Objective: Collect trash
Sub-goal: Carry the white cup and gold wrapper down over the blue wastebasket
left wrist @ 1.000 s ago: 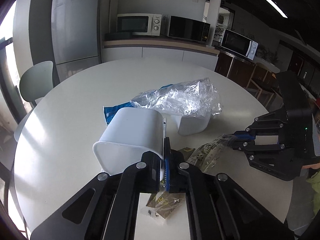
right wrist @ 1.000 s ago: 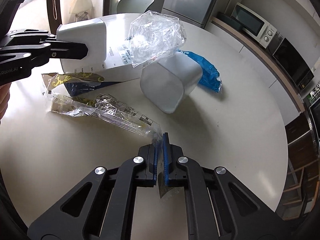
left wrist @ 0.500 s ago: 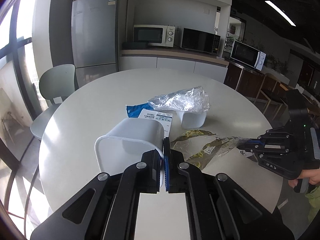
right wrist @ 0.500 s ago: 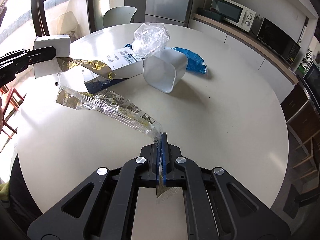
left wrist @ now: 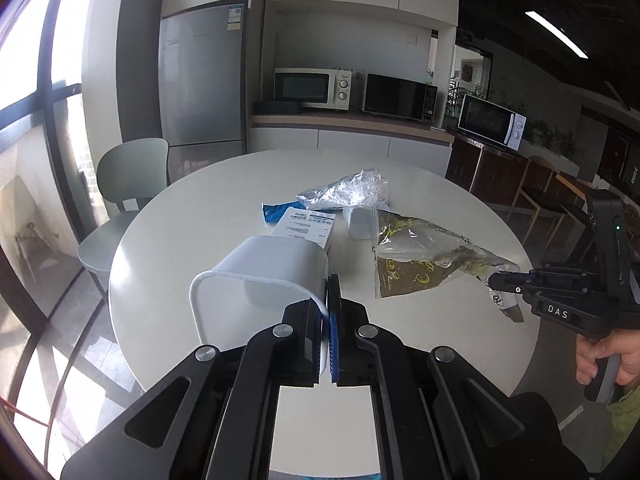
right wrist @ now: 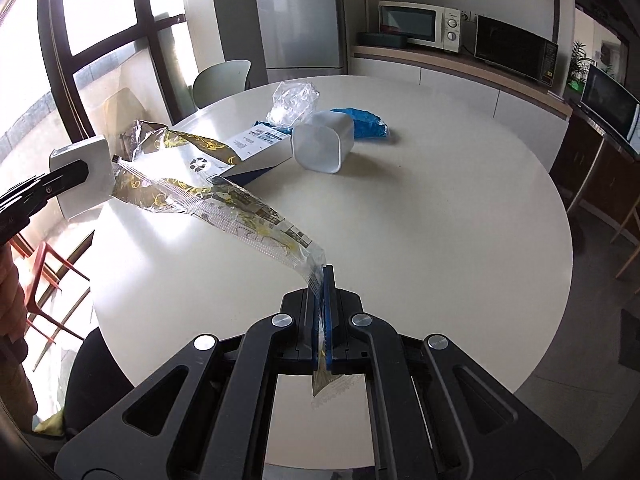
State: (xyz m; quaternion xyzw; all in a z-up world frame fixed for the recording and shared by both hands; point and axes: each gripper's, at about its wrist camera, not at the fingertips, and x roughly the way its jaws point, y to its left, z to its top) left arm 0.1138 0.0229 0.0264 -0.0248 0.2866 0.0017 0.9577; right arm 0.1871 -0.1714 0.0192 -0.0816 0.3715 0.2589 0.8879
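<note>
My left gripper [left wrist: 328,292] is shut on the rim of a white plastic tub [left wrist: 264,276], held off the round white table [left wrist: 240,184] near its front edge; the tub [right wrist: 86,178] shows at far left in the right wrist view. My right gripper [right wrist: 322,276] is shut on the end of a clear wrapper with gold print [right wrist: 224,204], which hangs in the air above the table; the wrapper [left wrist: 424,260] and right gripper [left wrist: 496,282] appear at right in the left wrist view. A second white tub [right wrist: 322,146], crumpled clear plastic [right wrist: 294,102], a blue bag [right wrist: 360,118] and a printed white box [right wrist: 256,150] lie on the table.
A green chair [left wrist: 128,184] stands at the table's far left. A fridge [left wrist: 202,80] and a counter with microwaves [left wrist: 312,88] line the back wall. A red stool frame [right wrist: 48,276] stands by the window. A person's hand [left wrist: 608,360] holds the right gripper's handle.
Both grippers have pulled back toward the table's front edge and risen. The white tub and the gold-print wrapper have come up off the table with them; the wrapper now hangs free.
</note>
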